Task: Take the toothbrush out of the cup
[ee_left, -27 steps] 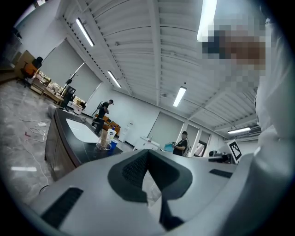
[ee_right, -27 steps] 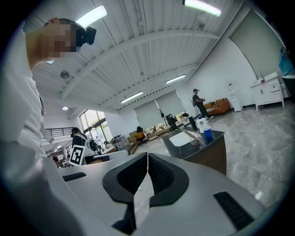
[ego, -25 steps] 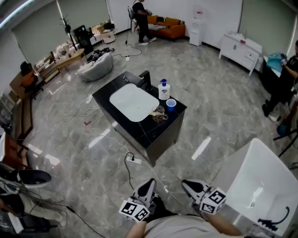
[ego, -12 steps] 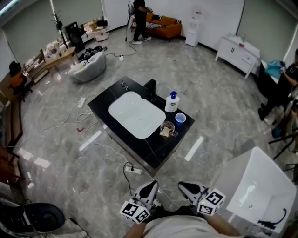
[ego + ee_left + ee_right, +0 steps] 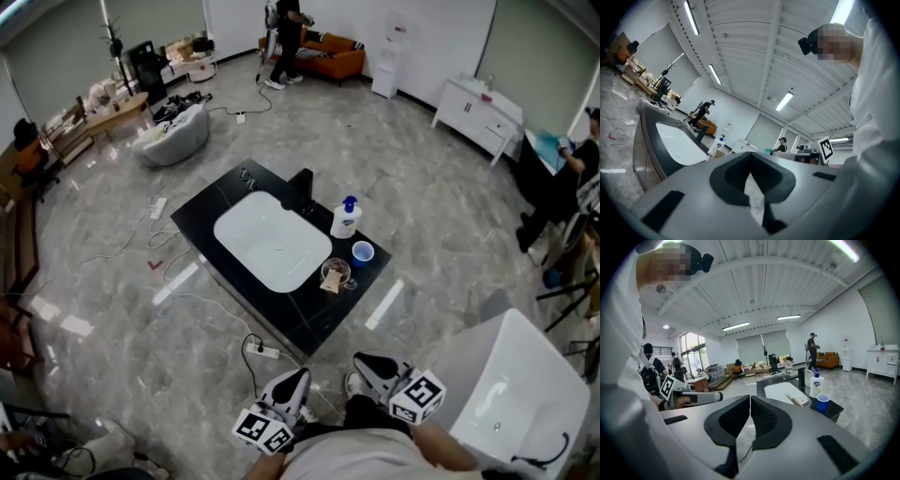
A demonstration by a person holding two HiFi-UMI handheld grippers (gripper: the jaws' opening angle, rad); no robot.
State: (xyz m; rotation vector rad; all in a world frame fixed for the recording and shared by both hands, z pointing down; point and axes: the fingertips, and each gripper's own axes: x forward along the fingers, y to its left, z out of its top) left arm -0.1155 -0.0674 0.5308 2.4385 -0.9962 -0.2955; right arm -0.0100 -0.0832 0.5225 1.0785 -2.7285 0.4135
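Note:
A clear glass cup (image 5: 336,274) with a toothbrush (image 5: 792,400) leaning in it stands on the near right corner of a black vanity (image 5: 314,314), beside its white basin. A blue cup (image 5: 362,251) and a soap bottle (image 5: 345,218) stand just behind it. My left gripper (image 5: 299,376) and right gripper (image 5: 362,361) are low in the head view, side by side over the floor, well short of the vanity. Both are shut with nothing between their jaws. In the right gripper view the glass cup (image 5: 803,402) and blue cup (image 5: 823,402) lie ahead to the right.
A power strip (image 5: 265,352) with a cable lies on the floor between me and the vanity. A white basin unit (image 5: 506,394) stands close at the right. A person (image 5: 558,183) sits at far right and another stands by an orange sofa (image 5: 328,54).
The vanity has drawn nearer and shifted in the head view as I walk toward it. Both grippers travel along with me, still shut and empty.

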